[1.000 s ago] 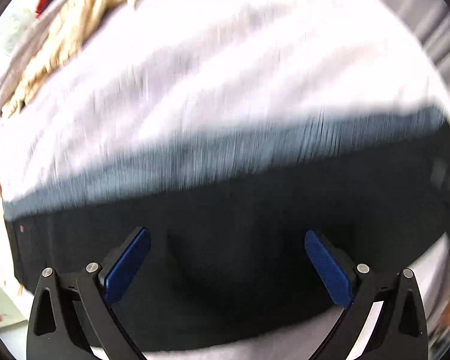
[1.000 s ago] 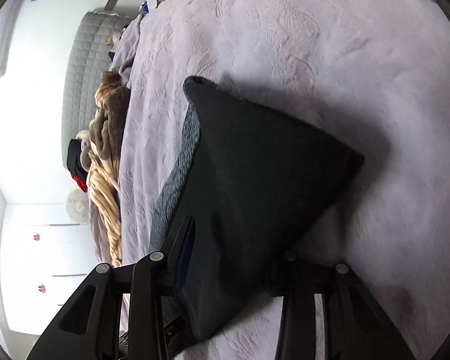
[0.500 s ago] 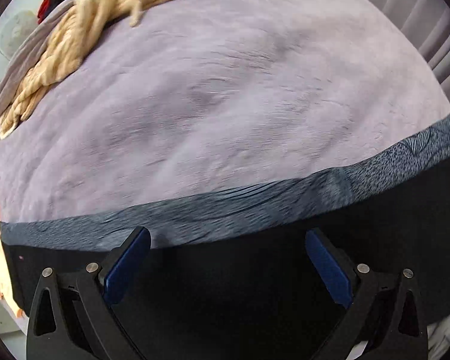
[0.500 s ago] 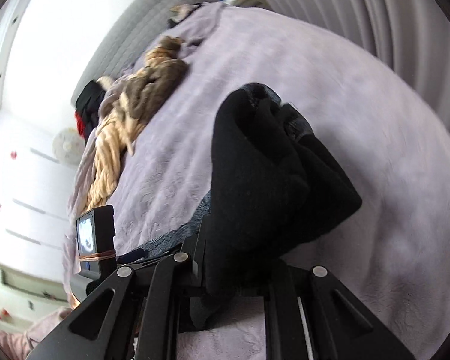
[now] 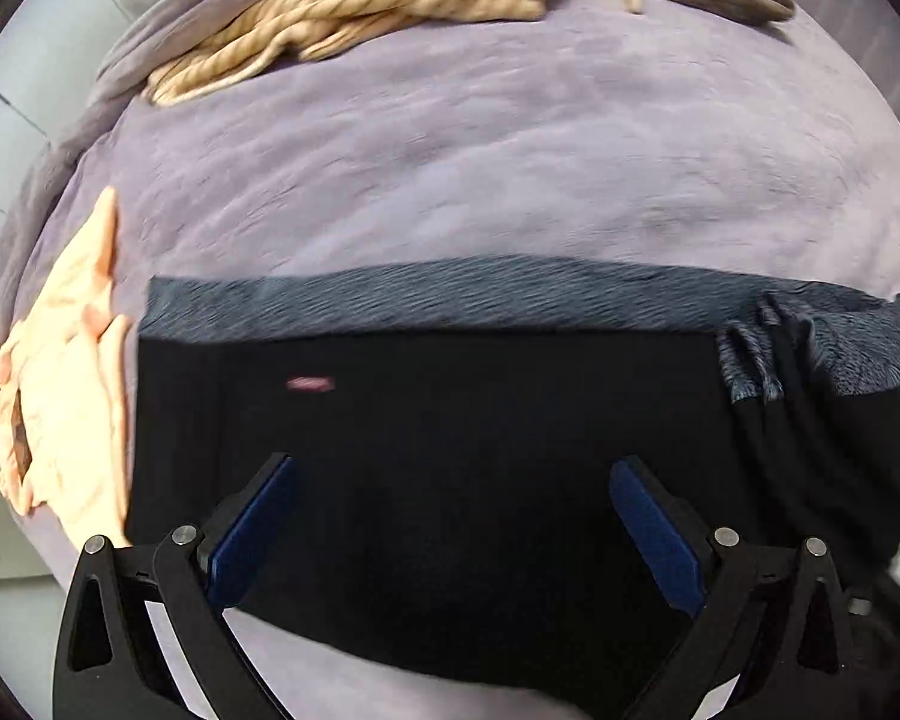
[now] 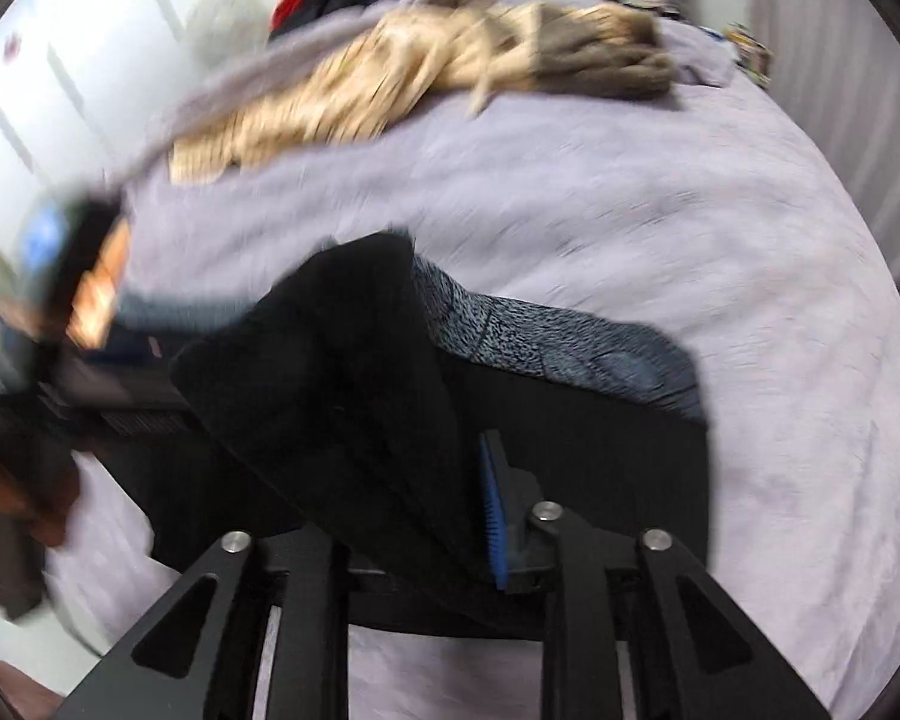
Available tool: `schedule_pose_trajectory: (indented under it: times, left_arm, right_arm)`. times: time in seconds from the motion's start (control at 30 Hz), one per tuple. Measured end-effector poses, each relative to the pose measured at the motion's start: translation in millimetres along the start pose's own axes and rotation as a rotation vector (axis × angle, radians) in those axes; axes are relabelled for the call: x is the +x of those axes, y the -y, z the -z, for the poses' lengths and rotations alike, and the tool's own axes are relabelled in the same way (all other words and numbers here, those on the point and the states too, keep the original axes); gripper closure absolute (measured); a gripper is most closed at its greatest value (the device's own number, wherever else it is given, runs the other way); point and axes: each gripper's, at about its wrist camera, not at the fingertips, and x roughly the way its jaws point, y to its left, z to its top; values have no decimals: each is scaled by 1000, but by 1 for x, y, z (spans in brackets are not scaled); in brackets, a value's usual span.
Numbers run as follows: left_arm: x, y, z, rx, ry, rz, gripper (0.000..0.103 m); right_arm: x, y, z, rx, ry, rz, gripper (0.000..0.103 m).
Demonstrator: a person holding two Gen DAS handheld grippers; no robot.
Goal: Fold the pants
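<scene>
Black pants [image 5: 450, 450] lie across the lower half of the frame on a lavender bedspread [image 5: 480, 168], long axis left to right. The left gripper [image 5: 450, 534] hovers spread and empty; the right gripper [image 6: 390, 516] – jaws opening – has a bunched fold between them. Best practice: lay that fold down flat, edges aligned, before letting go.

Left gripper [image 5: 450, 534] jaws spread wide, right gripper [image 6: 414, 516] jaws opening around cloth
</scene>
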Motion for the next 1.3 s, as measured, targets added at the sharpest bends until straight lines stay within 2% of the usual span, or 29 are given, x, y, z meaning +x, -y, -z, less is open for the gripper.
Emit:
schedule_pose_trajectory:
  times: [0.07,0.1,0.13,0.2,0.27,0.3,0.37,0.43,0.5,0.57,0.6,0.67,0.77,0.87,0.9,0.93,0.97,1.03,1.1,1.17,1.2,1.23,1.3]
  left_arm:
    - [0,-10,0,-2,-1,11,0]
    - [4,-18,-2,-2,-1,19,0]
    - [8,-26,-5,-3,-3,30,0]
    - [8,-30,-4,-5,-2,65,0]
    - [5,-26,-4,7,3,114,0]
    - [6,-27,-9,20,4,144,0]
    - [7,-24,-18,50,9,222,0]
    - [0,-7,-19,80,5,309,0]
    - [-6,17,-21,117,-7,445,1]
    - [-7,46,-22,158,-45,544,16]
    - [-6,59,-21,178,-73,568,19]
    - [1,85,-18,224,-118,602,33]
    - [16,111,-14,254,-168,596,53]
    - [18,122,-11,259,-162,583,56]
    - [17,123,-12,253,-159,579,60]
    - [15,123,-11,253,-160,570,64]
    - [10,121,-11,257,-154,562,64]
    - [-4,111,-9,264,-115,555,64]
    - [-16,99,1,275,-54,510,63]
    - [-12,92,8,290,-33,437,48]
    - [-2,89,13,280,-50,390,43]
    - [5,87,14,262,-71,381,38]
    - [13,81,14,221,-93,391,38]
  right_arm:
    - [26,-44,6,-158,-67,190,67]
    - [30,-66,9,-257,-75,291,63]
    - [29,-82,12,-333,-70,354,63]
    - [15,-105,19,-418,-46,378,61]
    - [-9,-119,21,-454,-6,340,60]
    - [-23,-118,18,-438,12,291,58]
    - [-51,-94,12,-268,21,126,58]
    - [-65,-40,10,57,6,-63,58]
    - [-58,23,23,417,-39,-251,58]
    - [-39,79,49,741,-88,-404,58]
    - [-31,97,60,840,-93,-464,58]
    - [-20,118,79,951,-108,-505,58]
    - [-9,130,97,1040,-101,-552,58]
    - [1,136,100,1095,-90,-576,59]
    - [6,136,101,1108,-102,-576,63]
    - [13,134,104,1125,-119,-571,89]
    - [18,135,105,1143,-138,-578,98]
    - [16,137,99,1138,-120,-599,98]
    - [4,130,83,1058,-85,-613,98]
    - [-2,118,76,992,-101,-596,98]
    - [1,111,77,979,-121,-593,98]
    - [11,103,78,964,-157,-576,98]
    - [32,93,86,954,-206,-537,98]
